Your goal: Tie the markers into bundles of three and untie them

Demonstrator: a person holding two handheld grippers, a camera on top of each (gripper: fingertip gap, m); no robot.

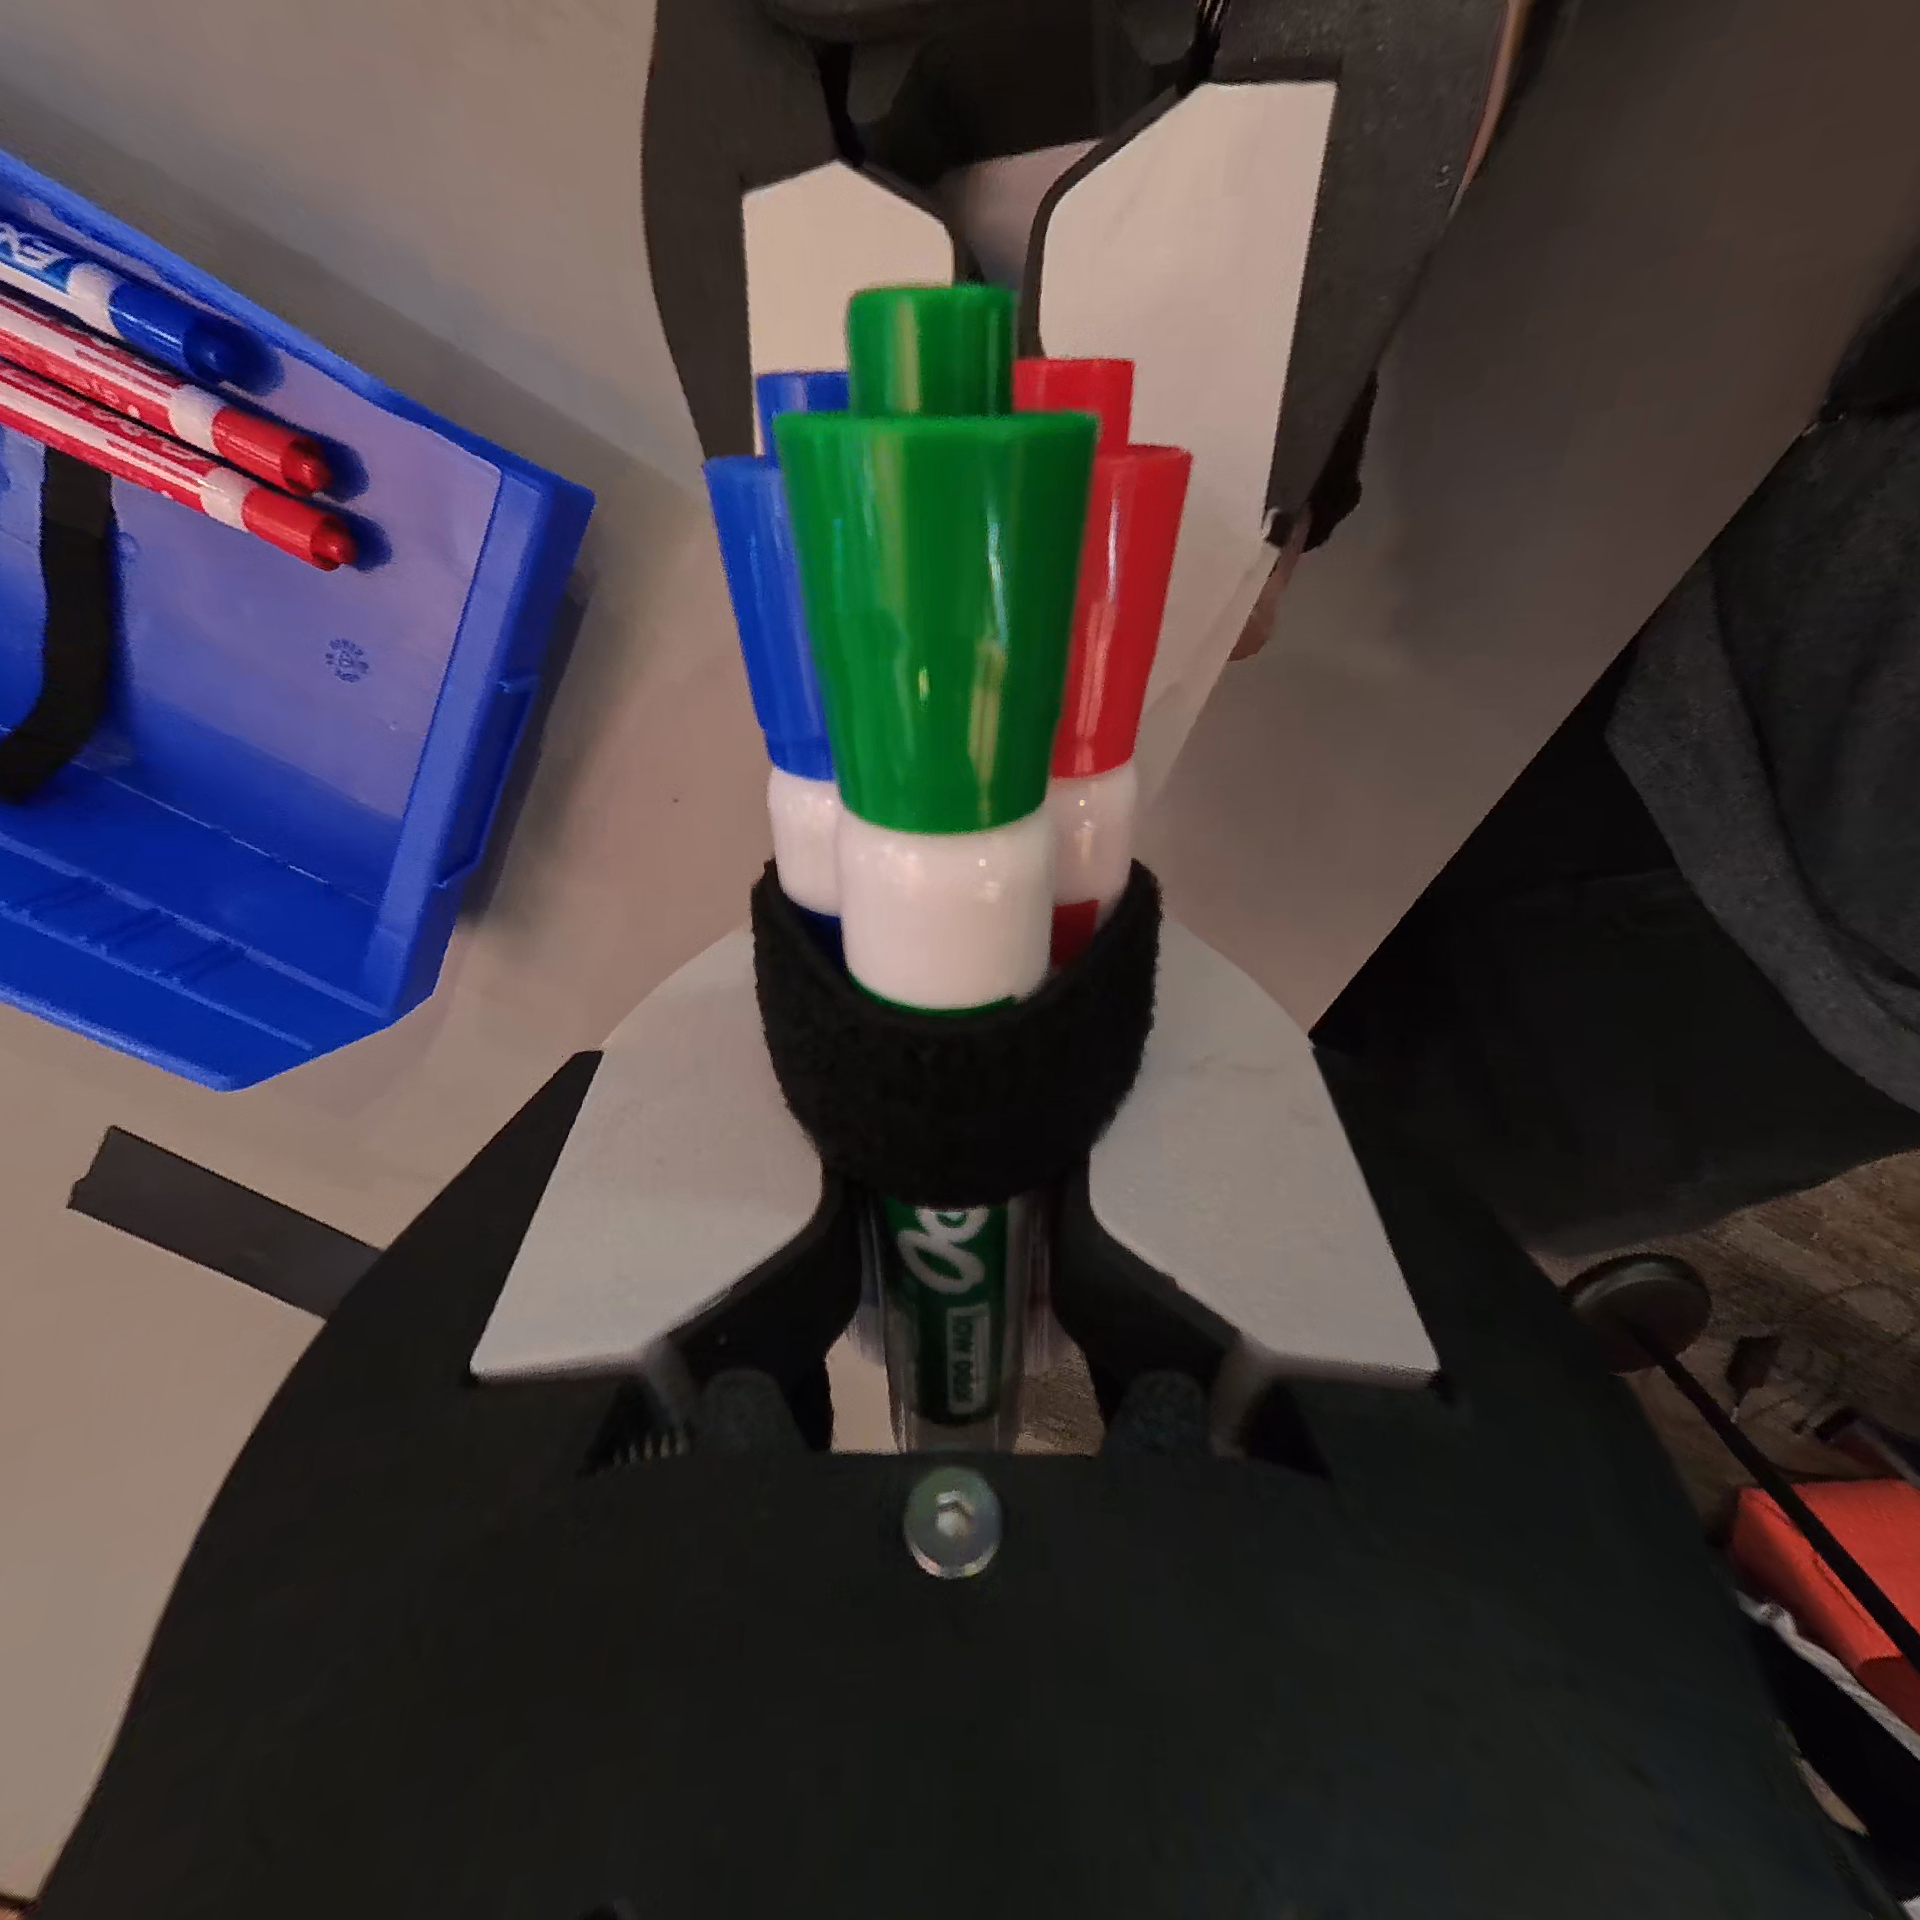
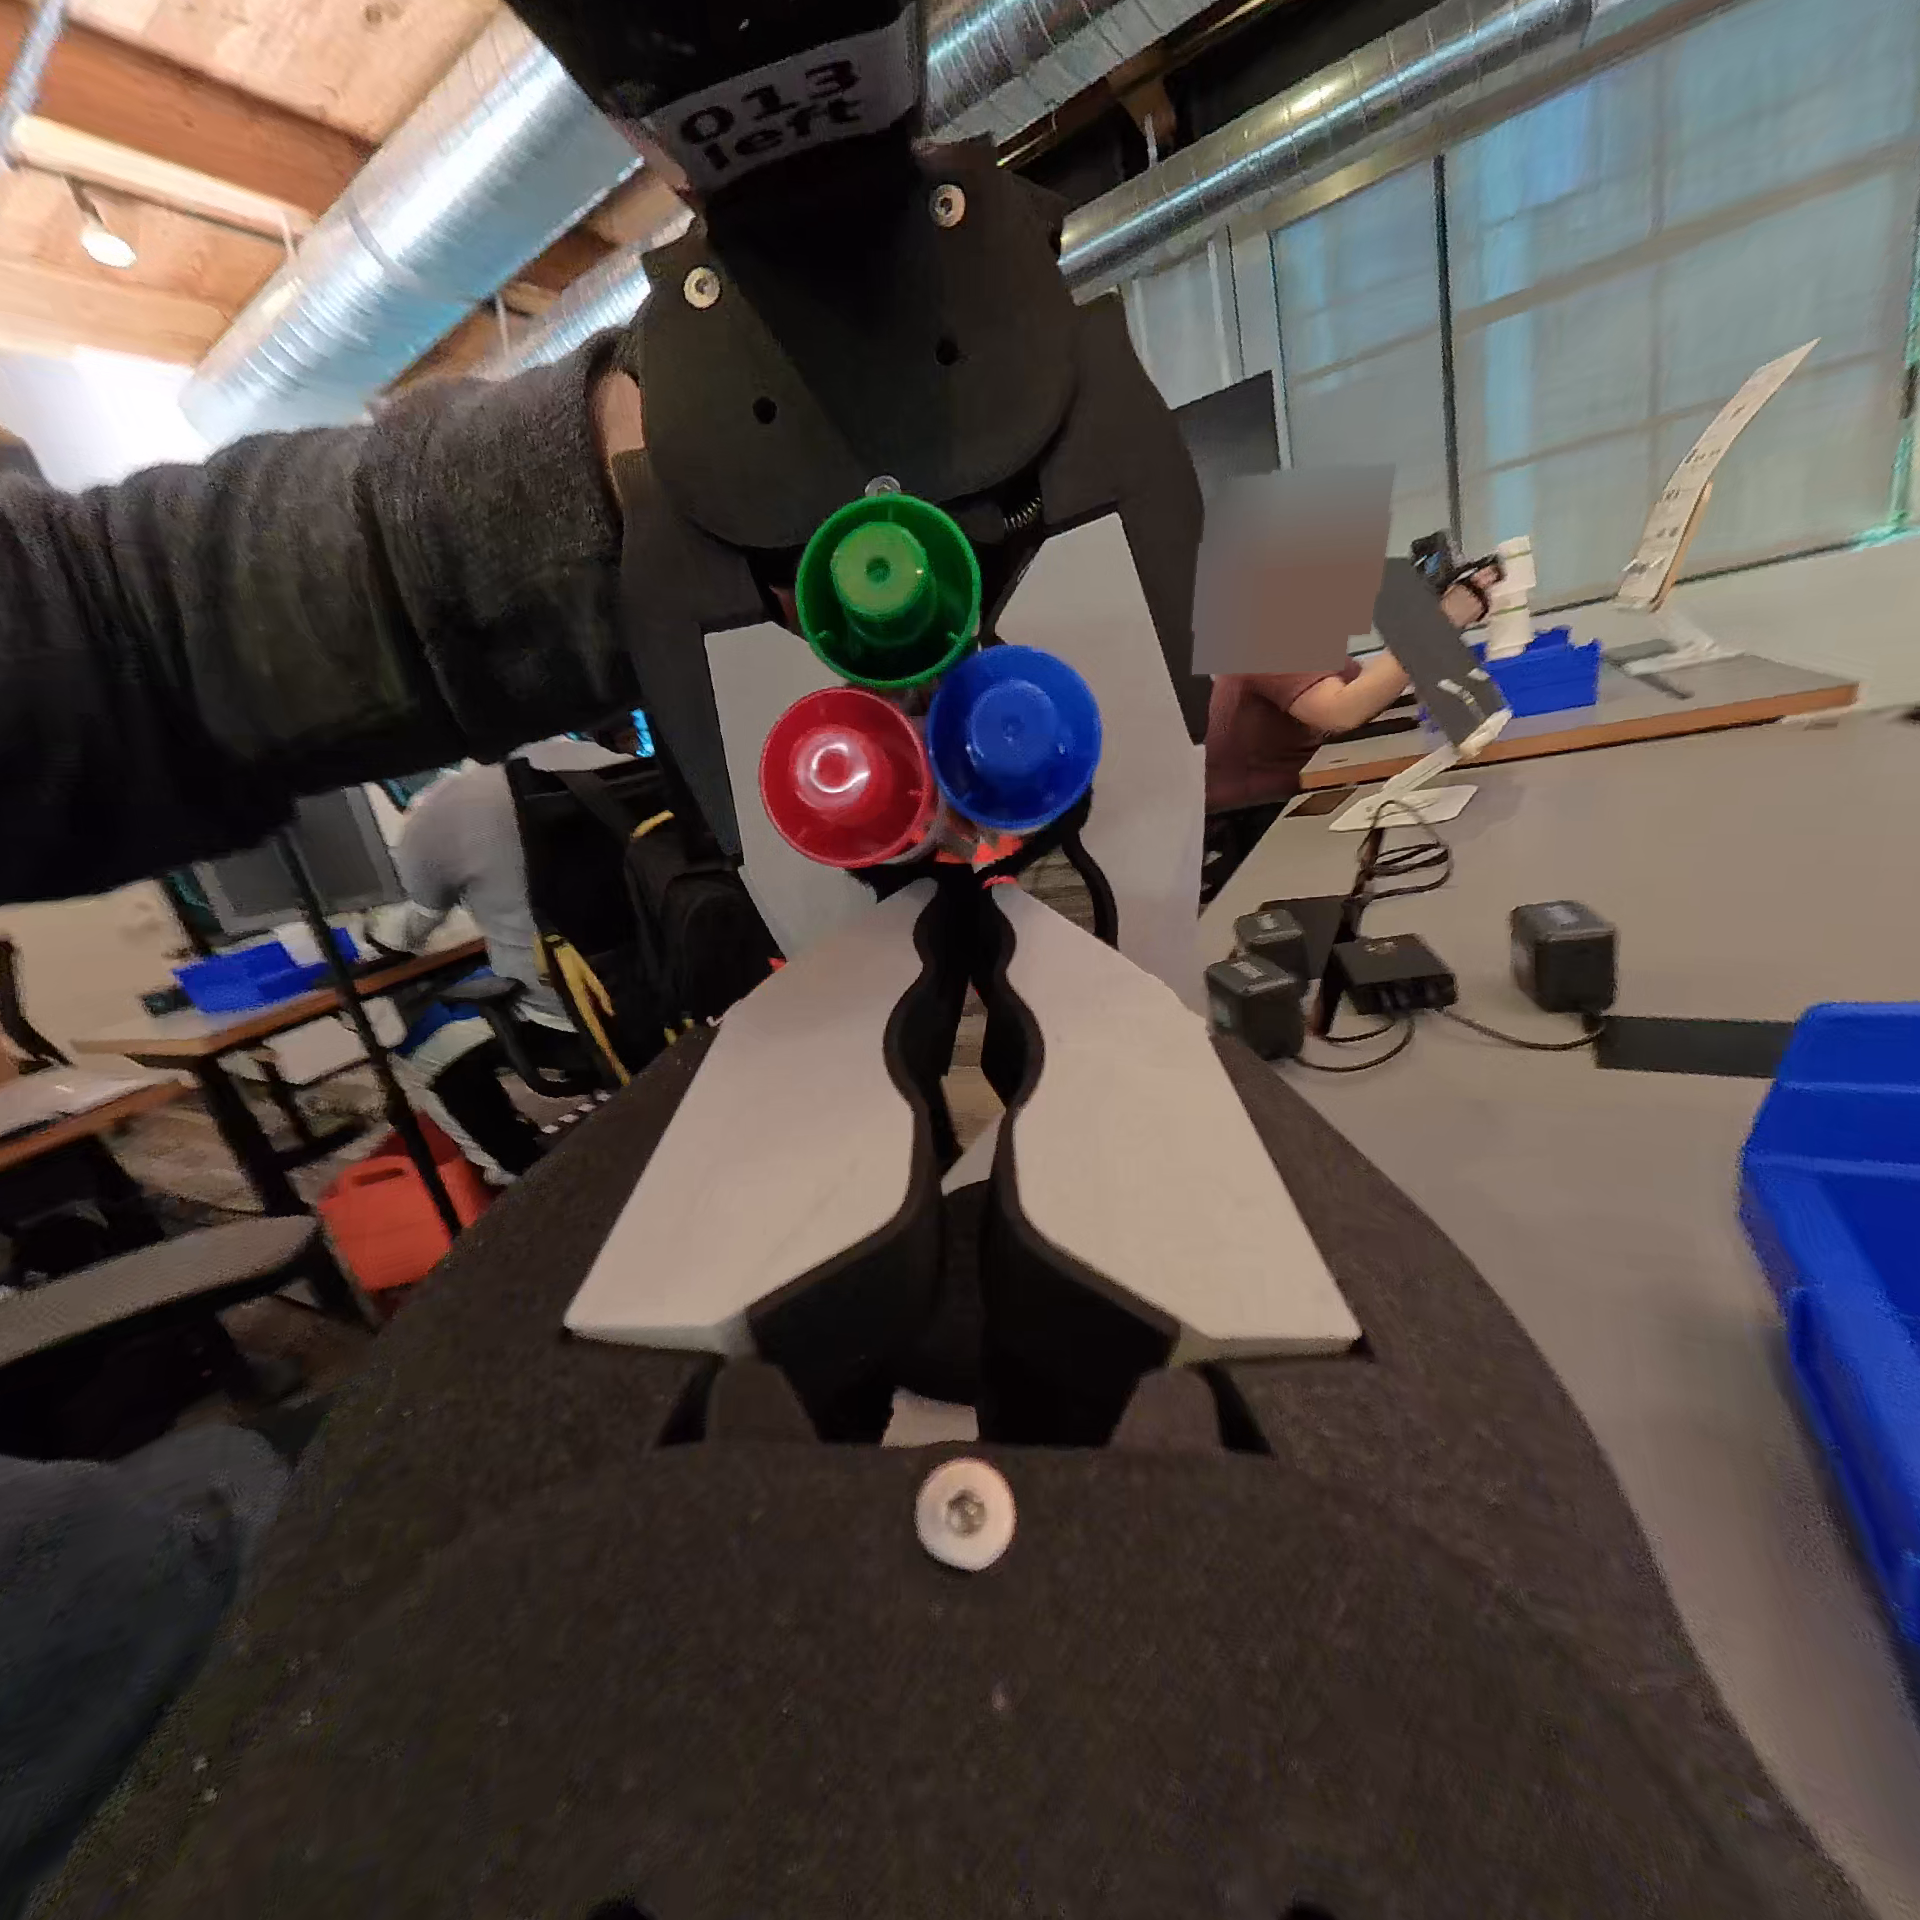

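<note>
My left gripper [image 1: 956,1122] is shut on a bundle of three markers [image 1: 935,644], green, blue and red. A black strap [image 1: 956,1081] is wrapped round the bundle just ahead of my fingers. In the right wrist view the bundle [image 2: 914,717] faces the camera end-on, held up off the table. My right gripper [image 2: 961,909] is shut just below the bundle, and the loose end of the black strap [image 2: 961,935] is pinched between its tips. In the left wrist view the right gripper's tips are hidden behind the green cap.
A blue bin [image 1: 343,831] at the left holds a blue and two red markers [image 1: 239,436] and another black strap [image 1: 62,644]. Black tape [image 1: 208,1216] lies on the grey table. A blue bin [image 2: 1849,1226] and black power blocks [image 2: 1382,977] sit to the right. Left and right tips are no more than a few centimetres apart.
</note>
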